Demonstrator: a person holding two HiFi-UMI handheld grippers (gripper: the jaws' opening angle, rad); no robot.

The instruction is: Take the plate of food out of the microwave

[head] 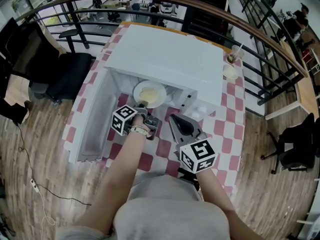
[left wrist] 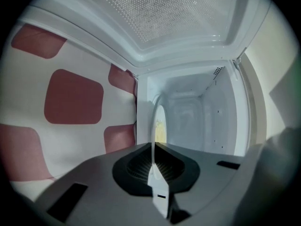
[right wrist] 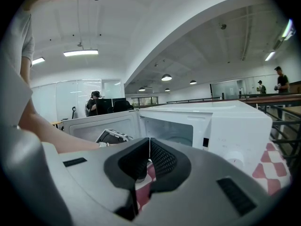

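A white microwave [head: 165,59] stands on the checked table with its door [head: 92,116] swung open to the left. A white plate [head: 149,93] with yellow food sits at the mouth of the cavity. My left gripper [head: 142,105] is shut on the plate's near rim. In the left gripper view the plate [left wrist: 154,140] runs edge-on between the jaws of the left gripper [left wrist: 153,166], with the cavity [left wrist: 197,117] behind. My right gripper [head: 173,118] hangs in front of the microwave, right of the plate. There my right gripper [right wrist: 149,147] is shut on nothing.
Two cups [head: 231,59] stand on the red-and-white tablecloth [head: 227,129] right of the microwave. A black chair [head: 70,76] is left of the table, and a curved railing [head: 270,44] runs behind it. The open door [right wrist: 101,124] blocks the left side.
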